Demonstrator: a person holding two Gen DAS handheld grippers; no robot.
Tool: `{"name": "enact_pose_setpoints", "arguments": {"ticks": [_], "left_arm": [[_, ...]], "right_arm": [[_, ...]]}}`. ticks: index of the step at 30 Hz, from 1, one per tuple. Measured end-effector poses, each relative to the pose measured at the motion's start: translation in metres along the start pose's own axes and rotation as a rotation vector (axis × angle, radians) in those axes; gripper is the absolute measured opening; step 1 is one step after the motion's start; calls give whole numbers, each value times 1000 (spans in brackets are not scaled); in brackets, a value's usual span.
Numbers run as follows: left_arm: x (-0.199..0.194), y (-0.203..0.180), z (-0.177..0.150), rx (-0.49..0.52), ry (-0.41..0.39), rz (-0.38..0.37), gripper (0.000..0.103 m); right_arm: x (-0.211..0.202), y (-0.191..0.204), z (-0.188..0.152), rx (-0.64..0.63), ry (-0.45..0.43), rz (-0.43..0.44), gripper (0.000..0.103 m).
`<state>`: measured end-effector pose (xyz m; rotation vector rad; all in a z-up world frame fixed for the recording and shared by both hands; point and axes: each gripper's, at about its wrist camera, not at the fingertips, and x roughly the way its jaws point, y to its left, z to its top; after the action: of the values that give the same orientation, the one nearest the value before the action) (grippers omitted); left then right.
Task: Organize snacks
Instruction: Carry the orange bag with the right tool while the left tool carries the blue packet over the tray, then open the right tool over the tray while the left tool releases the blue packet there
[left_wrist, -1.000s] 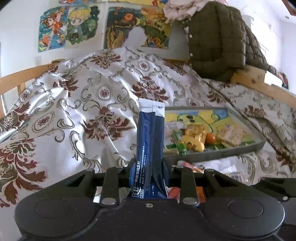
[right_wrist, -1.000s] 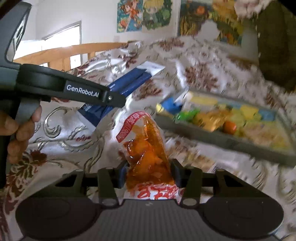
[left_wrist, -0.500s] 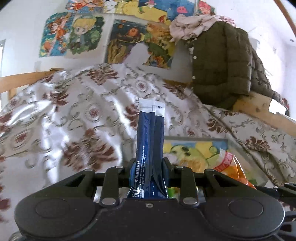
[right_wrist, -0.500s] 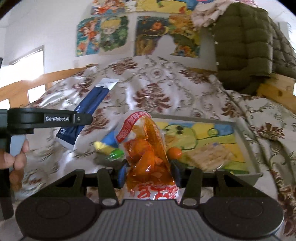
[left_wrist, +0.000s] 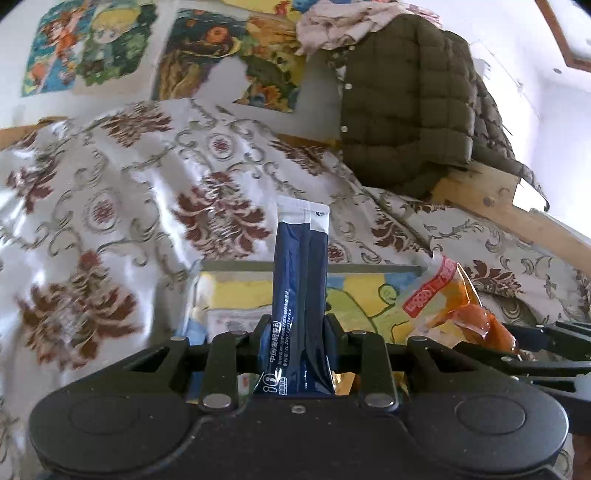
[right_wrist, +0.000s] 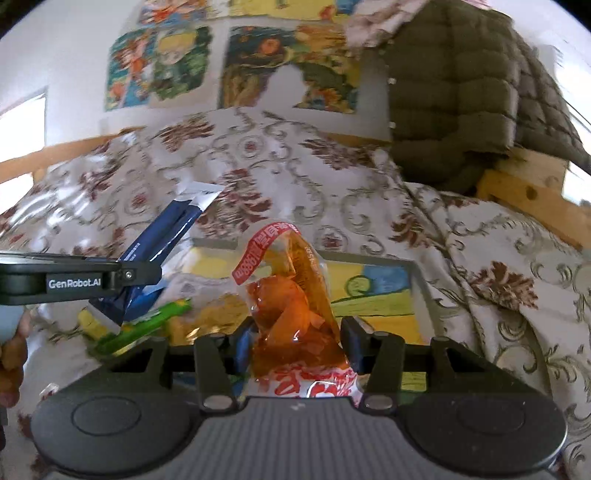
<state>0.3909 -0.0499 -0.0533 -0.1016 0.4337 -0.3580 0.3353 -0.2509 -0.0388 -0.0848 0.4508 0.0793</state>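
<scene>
Tray contents largely behind held packets

A bed under a floral cover carries a grey tray.

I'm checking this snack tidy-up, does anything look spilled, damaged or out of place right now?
Nothing looks spilled or torn. The left gripper holds a sealed blue stick pack upright, and the right gripper holds an intact orange snack bag over the tray. Only oddity: the poster on the wall has a piece missing.
</scene>
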Motion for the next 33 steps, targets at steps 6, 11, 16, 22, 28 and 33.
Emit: {"name": "enact_pose_setpoints", "arguments": {"ticks": [6,11,16,22,28,33], "left_arm": [[25,-11,-4,31,52,-24,31],[36,-14,-12,71,100,-41,31],[43,-10,-17,42,131,-56,31],[49,-11,-19,33,176,-67,34],[43,-11,-14,4,156,-71,50],[29,-8,-2,-73,102,-82,71]], "right_arm": [[22,-10,-8,19,3,-46,54],[36,-10,-13,26,19,-49,54],[43,-11,-20,31,37,-50,53],[43,-11,-18,28,52,-55,53],[40,-12,-16,21,54,-69,63],[25,-23,-11,63,29,-89,76]]}}
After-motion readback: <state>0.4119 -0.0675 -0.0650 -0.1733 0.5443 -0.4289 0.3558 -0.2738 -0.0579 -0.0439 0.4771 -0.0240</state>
